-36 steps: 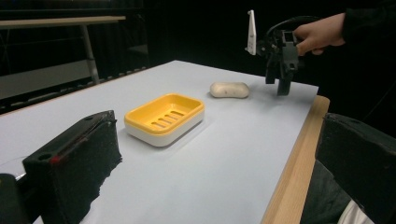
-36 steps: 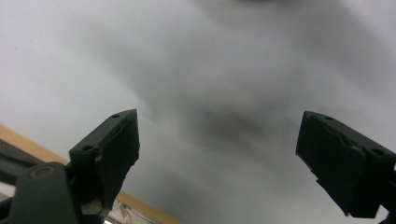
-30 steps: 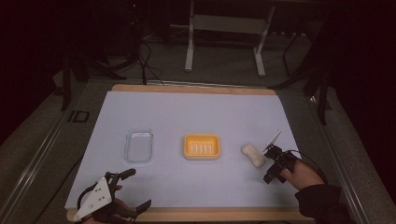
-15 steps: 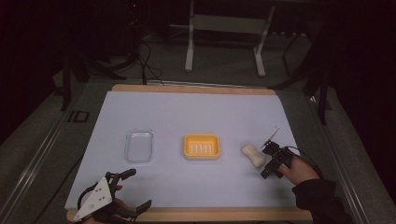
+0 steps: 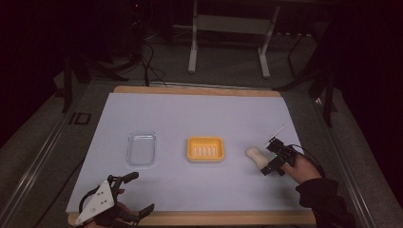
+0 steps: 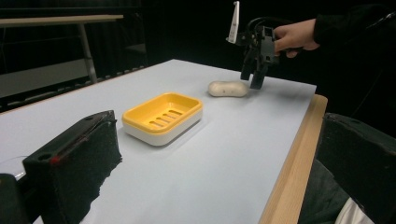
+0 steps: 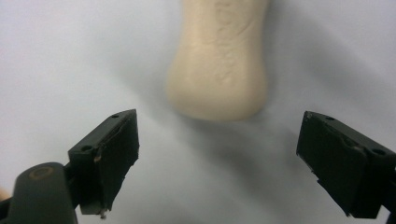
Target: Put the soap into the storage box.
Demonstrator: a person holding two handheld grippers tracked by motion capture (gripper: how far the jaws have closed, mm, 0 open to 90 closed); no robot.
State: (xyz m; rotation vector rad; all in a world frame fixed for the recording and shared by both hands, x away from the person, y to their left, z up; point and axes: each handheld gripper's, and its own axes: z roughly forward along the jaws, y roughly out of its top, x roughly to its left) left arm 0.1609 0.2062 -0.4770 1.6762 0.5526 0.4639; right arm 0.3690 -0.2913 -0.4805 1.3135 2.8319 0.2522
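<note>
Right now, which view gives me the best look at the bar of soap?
The right gripper view: the bar of soap lies close ahead between the open jaws, embossing visible. The left gripper view shows it small and side-on; the high view shows a pale lump.

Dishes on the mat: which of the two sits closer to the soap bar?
The yellow soap dish, mid-mat with a slotted floor, lies next to the soap bar. The clear dish sits beyond it, farther left and see-through.

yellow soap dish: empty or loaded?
Empty. The yellow soap dish shows its bare slotted floor; the soap bar lies on the table beside it, under the open right gripper.
</note>
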